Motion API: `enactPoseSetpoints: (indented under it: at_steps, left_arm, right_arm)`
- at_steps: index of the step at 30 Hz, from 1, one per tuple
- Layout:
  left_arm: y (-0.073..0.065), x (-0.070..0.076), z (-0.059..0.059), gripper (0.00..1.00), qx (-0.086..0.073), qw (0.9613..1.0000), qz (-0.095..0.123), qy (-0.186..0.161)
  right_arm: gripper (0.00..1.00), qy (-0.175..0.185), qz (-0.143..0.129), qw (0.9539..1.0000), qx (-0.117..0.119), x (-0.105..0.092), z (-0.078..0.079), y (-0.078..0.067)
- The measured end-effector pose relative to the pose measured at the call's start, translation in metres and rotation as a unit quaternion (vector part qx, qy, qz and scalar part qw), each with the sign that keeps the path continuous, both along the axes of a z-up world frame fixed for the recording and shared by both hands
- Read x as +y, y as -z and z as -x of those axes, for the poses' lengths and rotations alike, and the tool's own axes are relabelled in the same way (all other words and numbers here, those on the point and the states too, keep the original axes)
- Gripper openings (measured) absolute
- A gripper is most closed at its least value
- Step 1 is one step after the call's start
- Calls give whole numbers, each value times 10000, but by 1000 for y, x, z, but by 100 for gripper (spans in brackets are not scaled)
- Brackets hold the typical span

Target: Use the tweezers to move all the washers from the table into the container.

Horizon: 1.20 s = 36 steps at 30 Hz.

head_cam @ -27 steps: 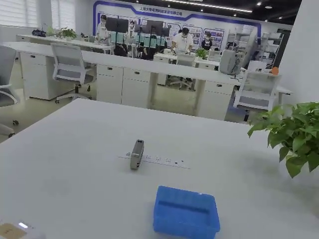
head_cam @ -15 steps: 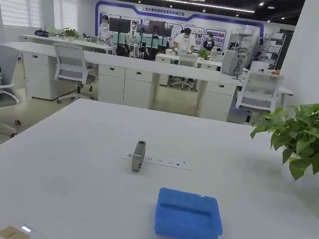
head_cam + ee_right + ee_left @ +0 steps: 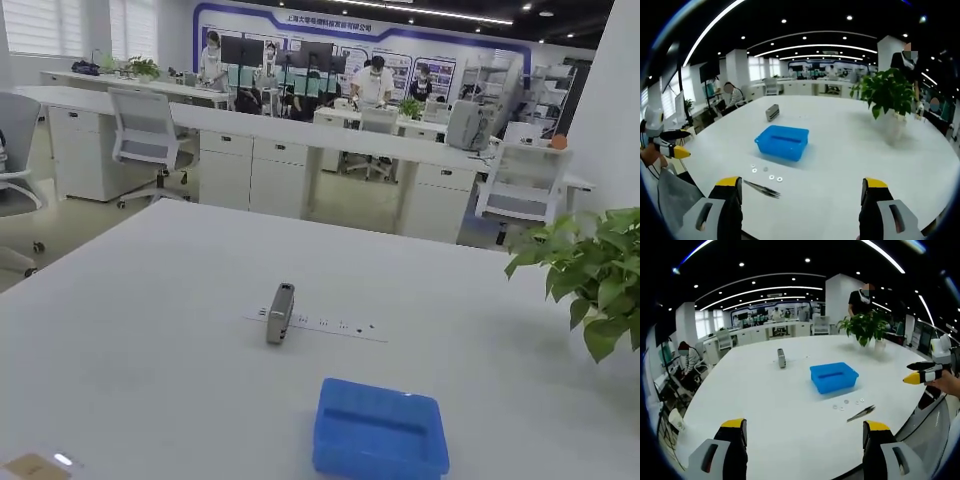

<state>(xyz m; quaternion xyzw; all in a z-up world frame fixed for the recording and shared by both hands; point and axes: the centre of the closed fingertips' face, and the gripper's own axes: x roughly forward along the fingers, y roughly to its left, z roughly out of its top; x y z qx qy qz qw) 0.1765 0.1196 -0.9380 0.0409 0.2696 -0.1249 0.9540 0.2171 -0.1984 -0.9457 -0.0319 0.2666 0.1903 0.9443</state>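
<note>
Currently both grippers hang at the near edge of the surface (image 3: 150,330), holding nothing. The left gripper (image 3: 804,427) has its fingers (image 3: 732,426) spread wide. The right gripper (image 3: 802,184) has its fingers (image 3: 871,185) spread just as wide.

The tweezers (image 3: 861,413) lie flat on the surface between the two grippers. In the left gripper view they sit ahead and to the right, just beyond the right-hand finger. In the right gripper view the tweezers (image 3: 762,189) sit ahead and to the left, just beyond the left-hand finger. Their long axis runs obliquely, more across each gripper's line of sight than along it. Which end is the tip cannot be told. They look slightly larger in the right gripper view, so the right gripper is probably nearer.

The washers (image 3: 771,177) lie in a loose scatter just past the tweezers, between them and the container (image 3: 782,141). No washers can be made out inside it. Pick-up has not begun; the first move calls for a sideways approach and a turn of the fingers across the tweezers' axis.

The surface is broad, white and smooth. A grey device (image 3: 279,312) sits mid-surface and a plant (image 3: 595,275) stands to the right. Beyond is an open office with desks, chairs and people.
</note>
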Motion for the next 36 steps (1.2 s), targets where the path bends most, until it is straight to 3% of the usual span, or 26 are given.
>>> enactPoseSetpoints:
  at_steps: [10,19,22,29,36]
  left_arm:
    - [2,1,0,99,31,10000,-20,6]
    - [2,0,-1,99,5,9999,-84,87]
    - [-1,0,-3,99,-108,9998,-111,143]
    - [0,-3,-5,99,-136,9997,-56,202]
    - [-6,-9,-10,99,-362,9986,-6,374]
  right_arm:
    - [98,116,-123,9999,-26,-6,-2,-2]
    - [98,49,-69,10000,-44,0,-1,-2]
    - [98,8,-7,10000,-14,1,-1,1]
    - [97,34,-12,10000,-47,1,-2,-1]
    - [96,33,28,10000,-57,2,-5,0]
